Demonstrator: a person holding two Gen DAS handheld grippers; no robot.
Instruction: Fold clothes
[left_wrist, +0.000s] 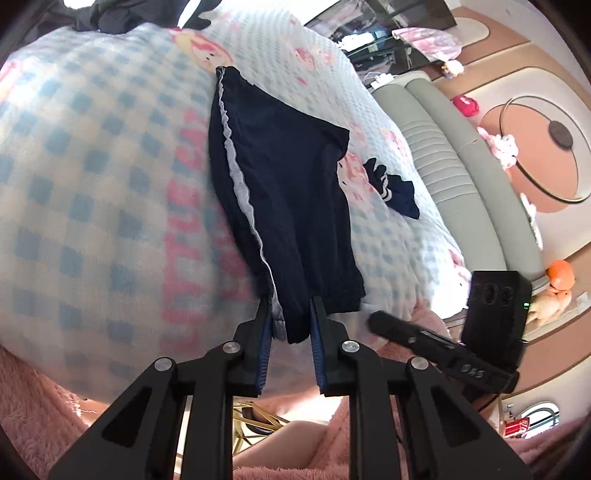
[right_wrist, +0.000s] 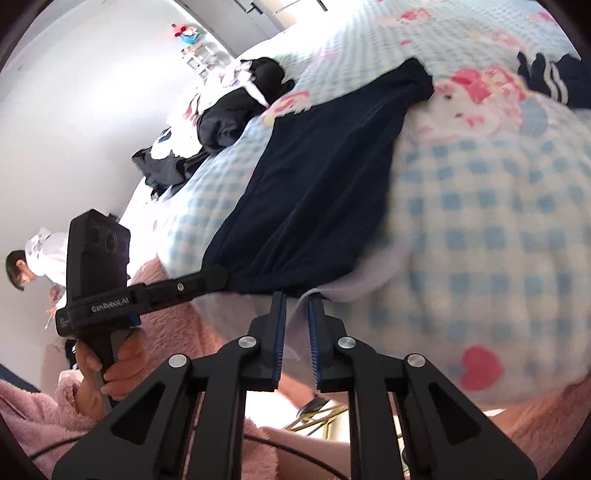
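Both hand-held grippers, left (left_wrist: 291, 317) and right (right_wrist: 295, 308), clench the navy garment's (left_wrist: 288, 192) near hem on the bed (left_wrist: 92, 166); striped socks (left_wrist: 391, 184) lie just beside it.

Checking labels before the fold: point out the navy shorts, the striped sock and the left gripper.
navy shorts (left_wrist: 288, 192): left wrist view, middle of the dark cloth.
striped sock (left_wrist: 384, 184): left wrist view, the white-striped cuff.
left gripper (left_wrist: 291, 325): left wrist view, between its fingertips, on the clamped hem.

Bed under a blue-checked blanket (left_wrist: 92, 177). On it: navy garment (left_wrist: 288, 206) at centre near, striped navy sock (left_wrist: 391, 188) to its right, black-and-white clothes pile (right_wrist: 229, 114) far left.
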